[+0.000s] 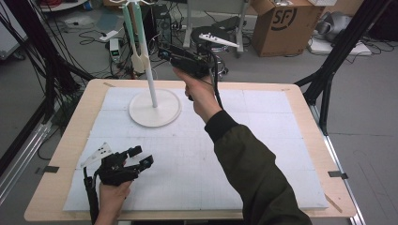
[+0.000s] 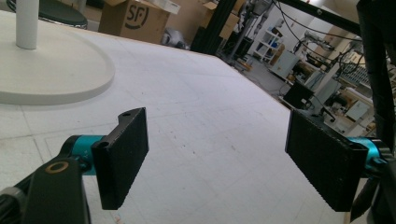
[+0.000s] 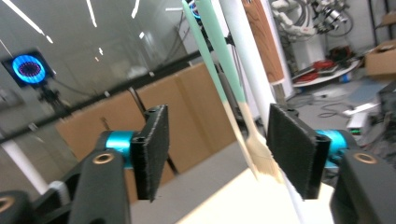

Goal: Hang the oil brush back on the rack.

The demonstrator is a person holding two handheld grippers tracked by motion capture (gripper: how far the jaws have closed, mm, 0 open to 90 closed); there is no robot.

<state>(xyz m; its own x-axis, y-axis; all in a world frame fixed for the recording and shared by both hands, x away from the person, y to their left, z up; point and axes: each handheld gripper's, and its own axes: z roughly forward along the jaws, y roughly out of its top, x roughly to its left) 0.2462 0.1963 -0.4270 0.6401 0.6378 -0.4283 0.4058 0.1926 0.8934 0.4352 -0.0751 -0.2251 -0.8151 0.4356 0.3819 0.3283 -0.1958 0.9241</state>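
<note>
**Utensils hang on the stand, right tongs let go**

The right tongs [image 1: 164, 53] are held up beside the white stand [image 1: 151, 70], and their jaws are spread apart. In the right gripper view the two hanging utensils [image 3: 243, 135], green handles and wooden ends, are between the jaws, but the pads do not press them. They hang from the top of the stand, close to its pole. The left tongs [image 1: 141, 157] rest low on the white mat [image 1: 263, 140], in front of the stand's round base, also spread and empty. I judge the hanging step is finishing. Next, the right hand should pull back straight, without knocking the utensils.
</note>
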